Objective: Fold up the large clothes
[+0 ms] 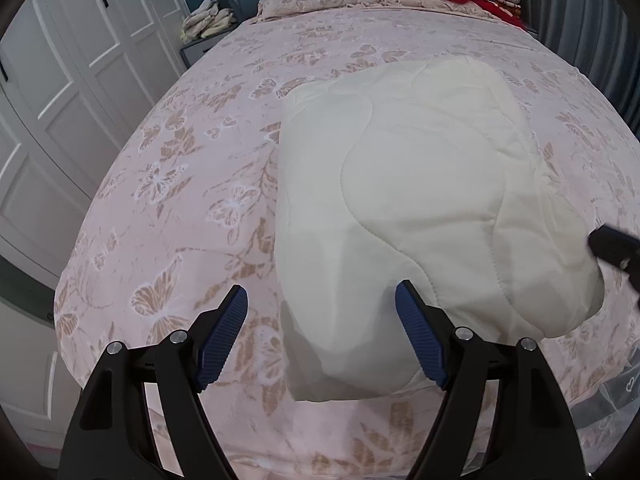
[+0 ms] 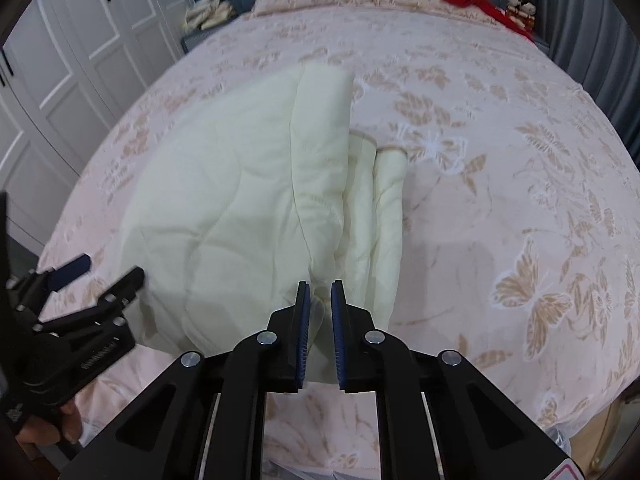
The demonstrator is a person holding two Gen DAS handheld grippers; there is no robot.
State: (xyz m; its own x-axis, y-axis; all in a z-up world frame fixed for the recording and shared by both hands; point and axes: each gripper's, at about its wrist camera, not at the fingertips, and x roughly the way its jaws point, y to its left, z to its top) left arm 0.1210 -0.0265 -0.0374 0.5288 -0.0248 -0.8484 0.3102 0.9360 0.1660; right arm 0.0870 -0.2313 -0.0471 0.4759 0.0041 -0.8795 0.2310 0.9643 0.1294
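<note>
From the left wrist I see my left tool (image 1: 322, 312) spread wide over the near-left corner of the cream quilted piece (image 1: 412, 200), pinching nothing. That piece lies folded on the bed (image 1: 168, 184), right of centre, its long axis running from near to far. The right tool's tip (image 1: 612, 246) shows at the far right edge.

From the right wrist, my right tool (image 2: 319, 296) has its pads nearly pressed together, and a thin fold of the cream cloth seems caught between them at the near edge. Layered folds stack along the right side. I judge a fold is in hand; next, the left tool needs to take its corner so both lift together.
</note>
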